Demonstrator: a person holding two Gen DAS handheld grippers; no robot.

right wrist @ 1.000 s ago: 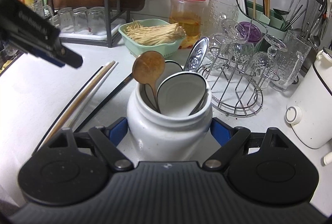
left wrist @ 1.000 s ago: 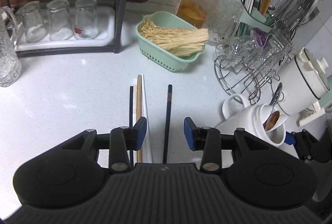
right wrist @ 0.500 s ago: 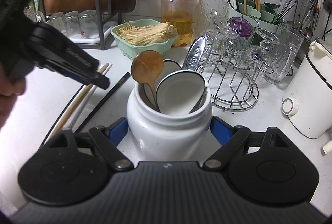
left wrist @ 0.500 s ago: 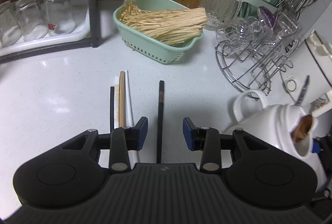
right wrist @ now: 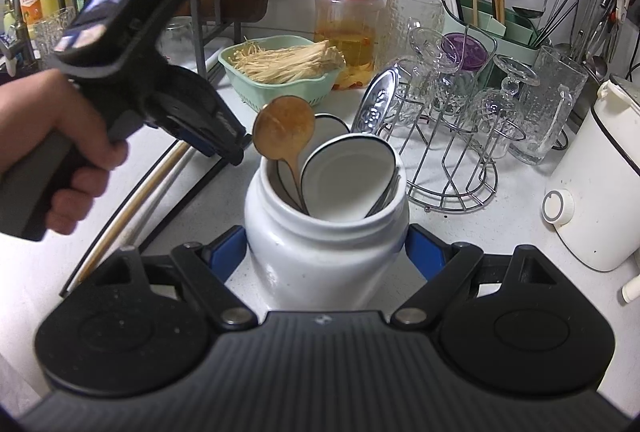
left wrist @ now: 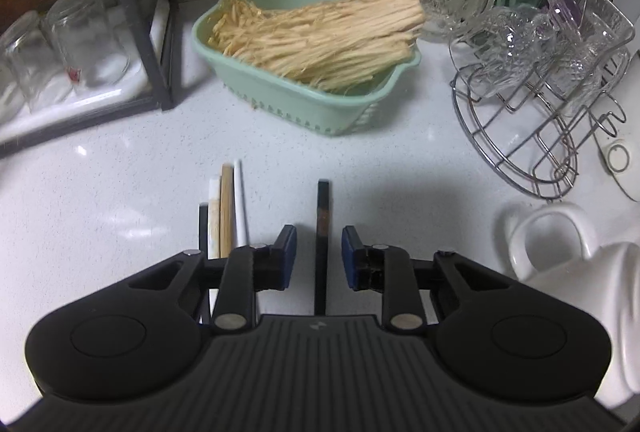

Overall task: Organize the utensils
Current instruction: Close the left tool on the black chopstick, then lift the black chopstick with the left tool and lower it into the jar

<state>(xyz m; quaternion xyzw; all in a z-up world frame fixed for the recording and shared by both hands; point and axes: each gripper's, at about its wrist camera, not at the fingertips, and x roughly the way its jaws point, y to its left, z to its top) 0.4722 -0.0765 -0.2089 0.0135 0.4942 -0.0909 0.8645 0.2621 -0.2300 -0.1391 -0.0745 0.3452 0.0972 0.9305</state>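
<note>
A black chopstick (left wrist: pixel 322 232) lies on the white counter between the blue pads of my left gripper (left wrist: pixel 319 255). The jaws are closing, with a gap still showing on each side of the stick. Just left of it lie several more chopsticks (left wrist: pixel 226 208): white, wooden and black. In the right wrist view a hand holds the left gripper (right wrist: pixel 232 154) low over the chopsticks (right wrist: pixel 160 176), beside the jar. My right gripper (right wrist: pixel 326 258) is shut on the white ceramic jar (right wrist: pixel 324 228), which holds a wooden spoon (right wrist: pixel 284 130), a white ladle and a metal spoon.
A green basket (left wrist: pixel 320 104) of pale strands stands beyond the chopsticks. A wire glass rack (left wrist: pixel 532 136) is to the right, a black shelf with upturned glasses (left wrist: pixel 80 36) to the left. A red-lidded jar (right wrist: pixel 350 24), a green utensil holder (right wrist: pixel 496 28) and a white kettle (right wrist: pixel 600 184) line the back and right.
The left gripper came forward and down over the black chopstick, and its jaws narrowed around it. The right gripper and the jar stayed put.
</note>
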